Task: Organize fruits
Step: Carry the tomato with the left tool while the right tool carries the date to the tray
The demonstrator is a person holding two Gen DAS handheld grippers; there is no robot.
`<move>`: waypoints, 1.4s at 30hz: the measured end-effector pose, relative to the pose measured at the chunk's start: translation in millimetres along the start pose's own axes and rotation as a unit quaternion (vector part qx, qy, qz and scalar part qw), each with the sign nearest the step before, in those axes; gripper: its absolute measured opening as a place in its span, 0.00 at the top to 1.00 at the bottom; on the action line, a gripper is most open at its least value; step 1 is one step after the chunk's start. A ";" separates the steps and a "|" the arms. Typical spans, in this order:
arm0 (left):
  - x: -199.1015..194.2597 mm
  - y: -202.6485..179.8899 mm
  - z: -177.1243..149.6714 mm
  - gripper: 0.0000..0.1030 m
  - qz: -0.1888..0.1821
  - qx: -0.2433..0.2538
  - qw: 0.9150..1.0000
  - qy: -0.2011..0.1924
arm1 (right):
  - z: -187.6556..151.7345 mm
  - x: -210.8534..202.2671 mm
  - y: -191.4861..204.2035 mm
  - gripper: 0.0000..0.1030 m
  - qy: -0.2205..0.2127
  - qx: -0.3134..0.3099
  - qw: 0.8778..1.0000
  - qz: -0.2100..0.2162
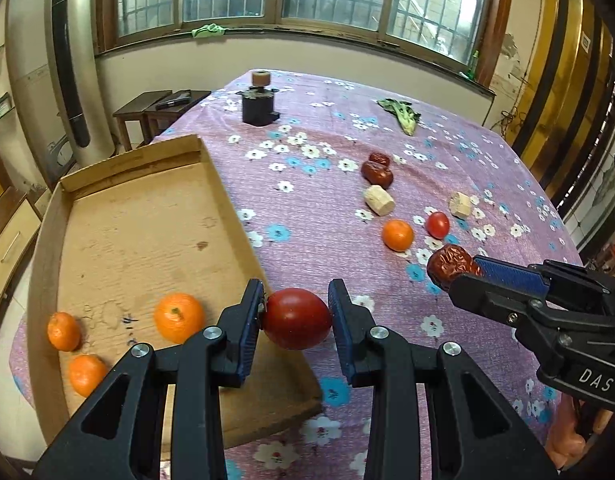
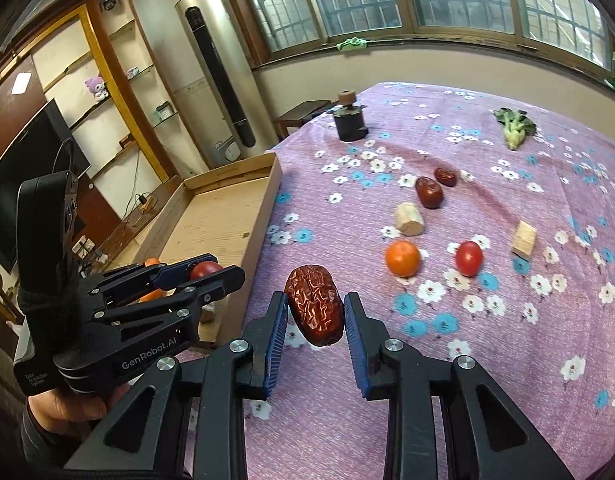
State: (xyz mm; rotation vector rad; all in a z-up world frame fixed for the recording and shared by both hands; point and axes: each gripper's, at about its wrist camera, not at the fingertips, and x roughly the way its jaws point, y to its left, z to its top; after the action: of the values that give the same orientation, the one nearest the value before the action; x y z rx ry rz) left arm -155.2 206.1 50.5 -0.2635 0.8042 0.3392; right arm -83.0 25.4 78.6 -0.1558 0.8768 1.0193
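Note:
My left gripper (image 1: 296,312) is shut on a red tomato (image 1: 296,319), held above the right edge of the cardboard tray (image 1: 139,216). Three oranges lie in the tray: one (image 1: 178,317) beside the left finger, two (image 1: 63,331) (image 1: 86,374) at the near left. My right gripper (image 2: 315,316) is shut on a wrinkled red date (image 2: 315,310) above the cloth; that date (image 1: 451,265) shows at the right of the left wrist view. On the cloth lie an orange (image 2: 402,257), a small tomato (image 2: 469,258) and two more dates (image 2: 428,192) (image 2: 445,176).
Two pale cut chunks (image 2: 409,219) (image 2: 524,239) lie among the fruit on the purple flowered tablecloth (image 2: 507,320). A leafy green vegetable (image 2: 513,126) and a dark round device (image 2: 350,120) sit at the far end. A hand (image 2: 67,404) holds the left gripper.

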 end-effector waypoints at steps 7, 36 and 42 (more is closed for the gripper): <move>-2.2 18.1 1.8 0.70 0.013 -0.012 1.000 -0.002 | 7.7 12.0 17.5 0.71 0.005 -0.016 1.000 0.014; 5.4 120.9 14.7 0.70 0.081 -0.086 0.993 0.006 | 48.0 97.3 82.8 0.72 0.048 -0.062 0.994 0.070; 24.6 145.4 20.1 0.70 0.105 -0.105 0.989 0.029 | 53.6 135.5 95.5 0.72 0.074 -0.074 0.992 0.068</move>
State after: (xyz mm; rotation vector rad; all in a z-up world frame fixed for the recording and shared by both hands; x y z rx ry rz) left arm -183.2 350.9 30.9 -0.3888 0.8563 0.6183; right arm -97.9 195.7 44.9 -0.3032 0.9551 1.2119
